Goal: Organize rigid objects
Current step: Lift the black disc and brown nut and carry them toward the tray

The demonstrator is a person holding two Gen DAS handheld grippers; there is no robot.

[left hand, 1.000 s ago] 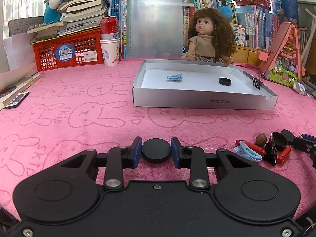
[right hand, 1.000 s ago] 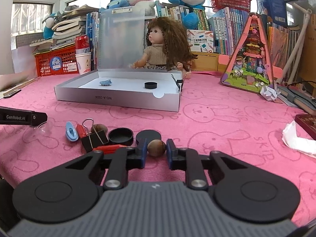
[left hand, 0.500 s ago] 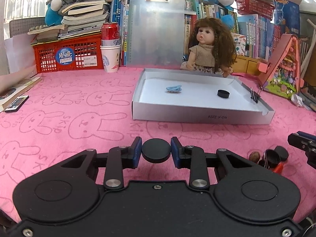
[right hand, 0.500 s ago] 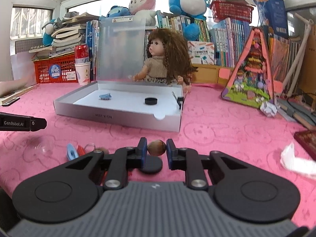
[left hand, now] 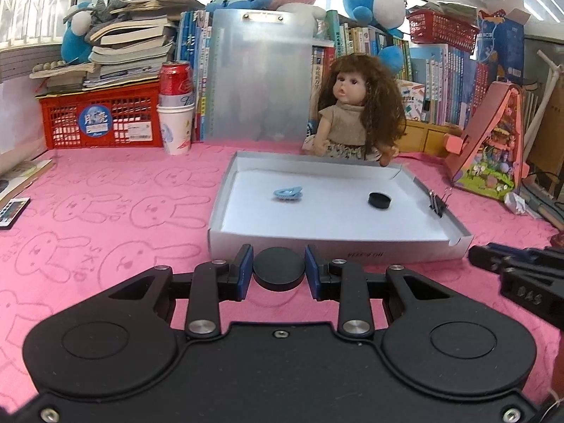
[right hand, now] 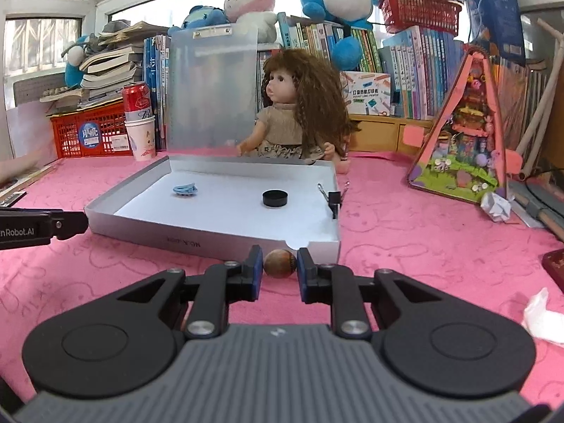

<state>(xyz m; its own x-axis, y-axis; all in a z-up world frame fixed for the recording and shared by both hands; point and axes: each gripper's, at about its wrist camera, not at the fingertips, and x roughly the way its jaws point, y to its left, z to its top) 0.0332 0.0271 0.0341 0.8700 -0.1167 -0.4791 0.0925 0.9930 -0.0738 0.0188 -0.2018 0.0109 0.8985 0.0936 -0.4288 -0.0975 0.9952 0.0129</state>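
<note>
My left gripper (left hand: 279,268) is shut on a flat black round cap (left hand: 279,268), held just short of the near wall of the shallow grey box (left hand: 352,250). My right gripper (right hand: 280,264) is shut on a brown nut (right hand: 280,263) close to the box's (right hand: 197,239) near right corner. Inside the box lie a blue clip (left hand: 288,192), a black cap (left hand: 380,200) and a black binder clip (left hand: 436,204) on the right wall. The same blue clip (right hand: 185,189), cap (right hand: 275,198) and binder clip (right hand: 333,199) show in the right wrist view. The other gripper shows at each view's edge.
A doll (left hand: 356,112) sits behind the box beside an upright clear clipboard (left hand: 261,77). A red crate (left hand: 98,116), a can on stacked cups (left hand: 175,105) and books line the back. A pink toy house (right hand: 465,134) and crumpled paper (right hand: 496,206) stand to the right. A pink rabbit-print cloth (left hand: 105,211) covers the table.
Both grippers have risen and moved toward the box, carrying the cap and the nut. The pile of small items on the cloth has dropped out of both views.
</note>
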